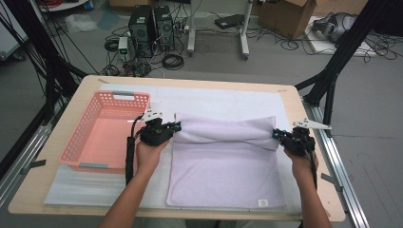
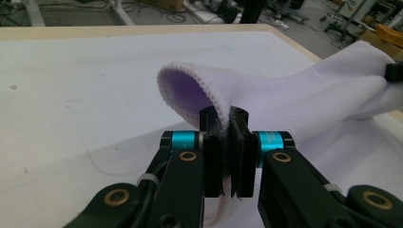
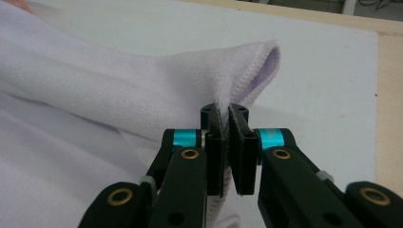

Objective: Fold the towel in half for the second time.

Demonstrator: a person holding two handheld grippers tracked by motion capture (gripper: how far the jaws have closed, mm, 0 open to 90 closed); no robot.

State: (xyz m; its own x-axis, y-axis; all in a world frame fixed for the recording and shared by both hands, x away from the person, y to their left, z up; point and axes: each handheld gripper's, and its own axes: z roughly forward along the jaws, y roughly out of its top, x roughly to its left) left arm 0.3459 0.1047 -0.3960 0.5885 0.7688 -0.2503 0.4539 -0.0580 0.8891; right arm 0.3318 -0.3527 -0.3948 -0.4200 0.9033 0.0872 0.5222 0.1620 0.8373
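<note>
- Right now the left hand-held gripper [image 1: 175, 127] is clamped on one far corner of the soft pale purple cloth towel [image 1: 223, 175], and the right hand-held gripper [image 1: 277, 135] is clamped on the other far corner.
- The towel lies on the table [image 1: 57, 190] with its far edge lifted and rolling toward the person.
- If one side pulls harder, the fold could go crooked.
- A thin pinch might slip, and the corner would drop.
- The pink plastic basket [image 1: 76, 142] beside the towel has nothing in it.

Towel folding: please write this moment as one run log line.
left gripper: shut on towel corner | right gripper: shut on towel corner | far edge lifted, near edge flat | basket: left of towel
</note>
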